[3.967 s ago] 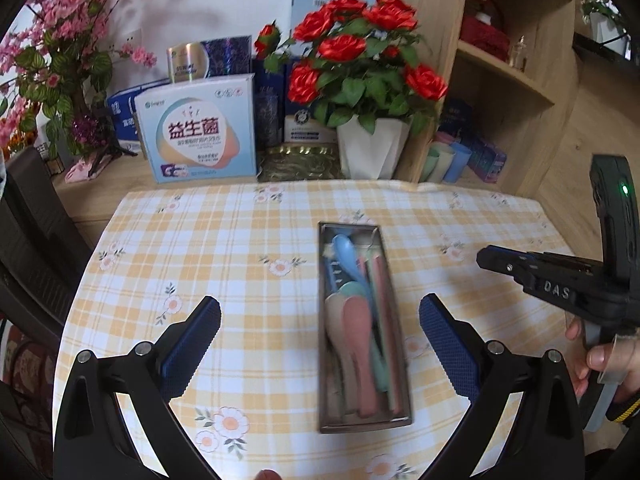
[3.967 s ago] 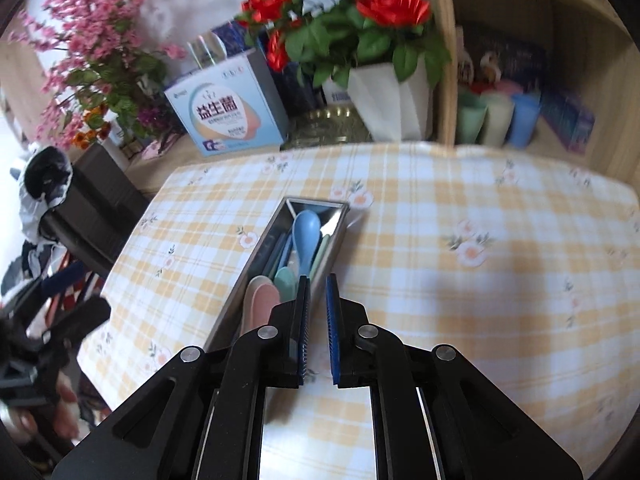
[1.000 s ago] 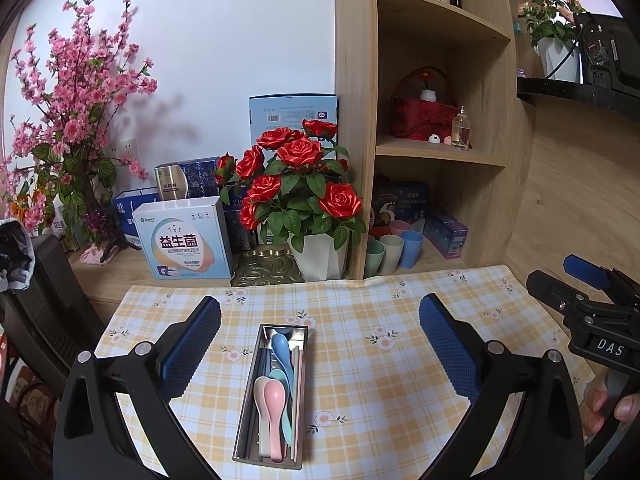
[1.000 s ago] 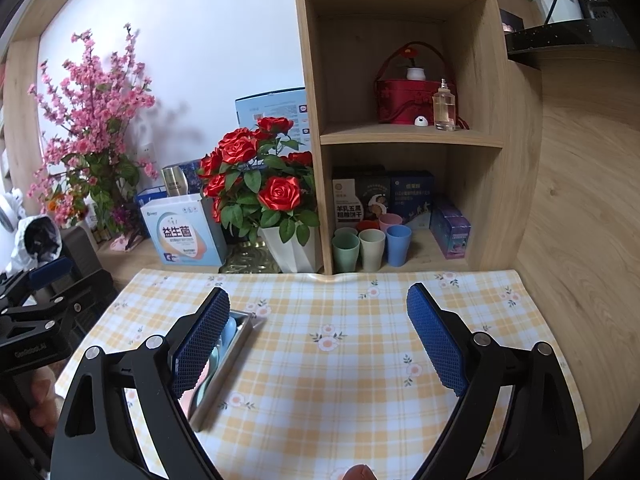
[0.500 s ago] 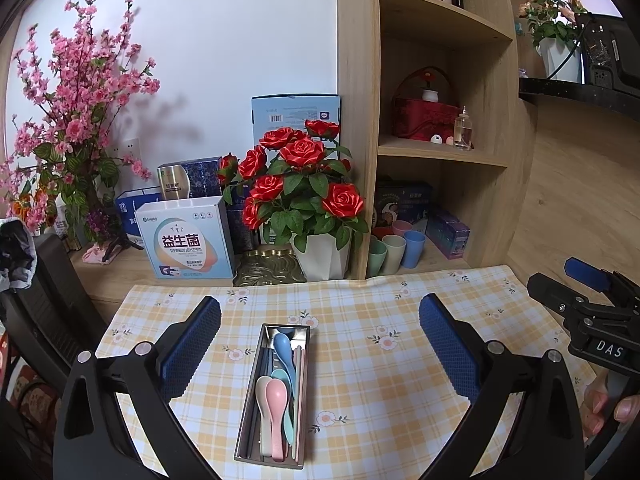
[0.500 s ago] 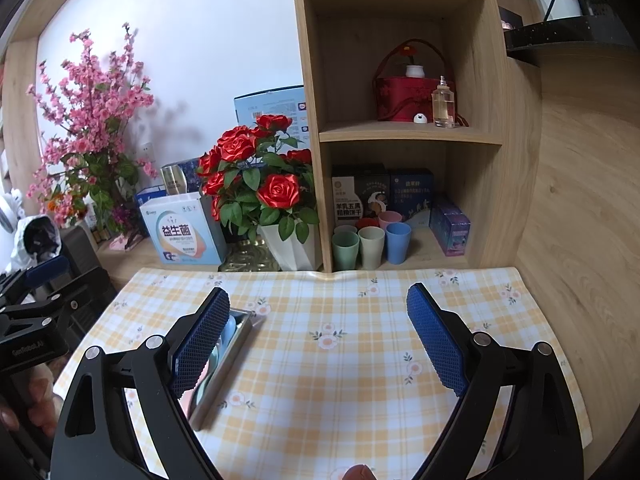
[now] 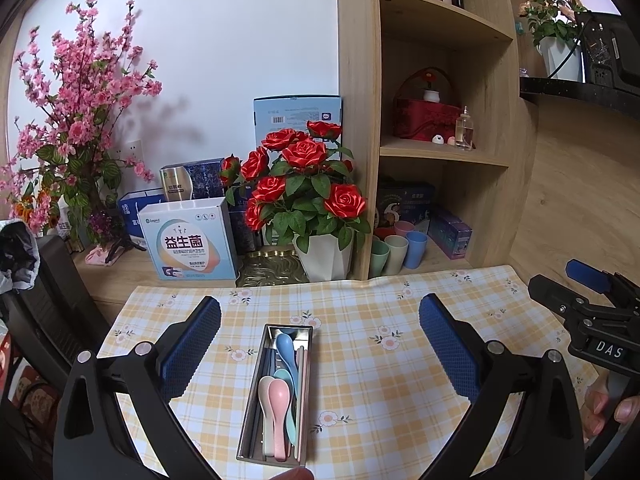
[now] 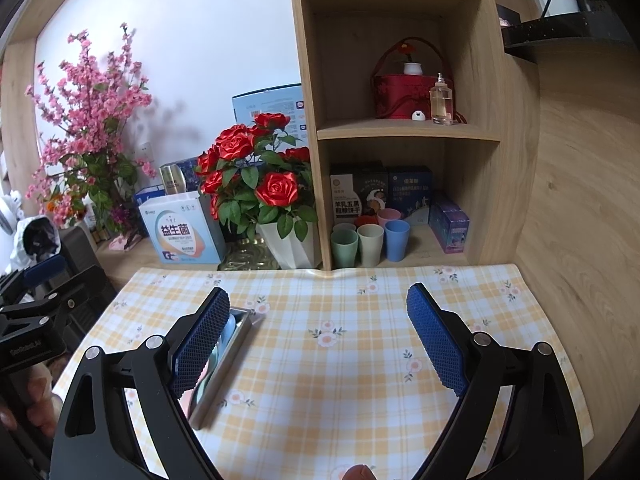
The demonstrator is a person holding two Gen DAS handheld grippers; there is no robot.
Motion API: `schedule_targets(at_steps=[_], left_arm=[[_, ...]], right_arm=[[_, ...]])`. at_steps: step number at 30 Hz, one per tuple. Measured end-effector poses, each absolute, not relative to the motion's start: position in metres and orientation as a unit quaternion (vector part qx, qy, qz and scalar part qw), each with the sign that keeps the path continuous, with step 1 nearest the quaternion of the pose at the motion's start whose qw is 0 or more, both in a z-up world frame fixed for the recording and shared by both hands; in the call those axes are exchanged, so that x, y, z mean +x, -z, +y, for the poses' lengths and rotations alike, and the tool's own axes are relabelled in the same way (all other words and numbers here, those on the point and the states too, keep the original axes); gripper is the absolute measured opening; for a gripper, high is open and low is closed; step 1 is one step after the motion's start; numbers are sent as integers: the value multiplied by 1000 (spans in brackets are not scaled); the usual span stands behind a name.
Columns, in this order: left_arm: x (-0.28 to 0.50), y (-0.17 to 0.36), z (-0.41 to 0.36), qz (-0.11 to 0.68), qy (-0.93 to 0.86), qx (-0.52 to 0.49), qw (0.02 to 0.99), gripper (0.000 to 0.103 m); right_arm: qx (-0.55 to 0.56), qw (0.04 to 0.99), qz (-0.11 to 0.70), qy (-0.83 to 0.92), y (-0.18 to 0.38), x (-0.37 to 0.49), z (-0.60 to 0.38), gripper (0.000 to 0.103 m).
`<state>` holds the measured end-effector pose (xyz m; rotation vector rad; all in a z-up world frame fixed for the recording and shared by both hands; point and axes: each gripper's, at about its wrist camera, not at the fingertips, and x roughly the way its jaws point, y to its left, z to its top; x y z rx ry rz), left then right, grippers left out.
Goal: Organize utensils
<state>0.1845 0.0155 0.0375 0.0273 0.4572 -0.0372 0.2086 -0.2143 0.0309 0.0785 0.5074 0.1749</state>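
Nearest, the left gripper [image 7: 320,344] and the right gripper [image 8: 318,338] both hang released and empty above the checked tablecloth [image 7: 400,380], jaws spread wide. The metal tray [image 7: 250,420] lies just ahead between the left fingers, holding the spoons [image 7: 278,396] and chopsticks together, so the sorting looks done and the sound move is probably to keep both grippers high and off the tray rim. Bare cloth to the right gives open room, while further back the rose pot [image 7: 326,256], cups [image 8: 370,244] and shelf unit [image 8: 400,132] crowd the far edge.
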Motion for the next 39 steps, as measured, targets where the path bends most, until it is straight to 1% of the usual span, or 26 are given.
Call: schedule_targets(at_steps=[39], left_arm=[[183, -33, 17, 232, 18, 13, 973, 97]], right_arm=[[46, 962, 256, -78, -25, 204, -215, 87]])
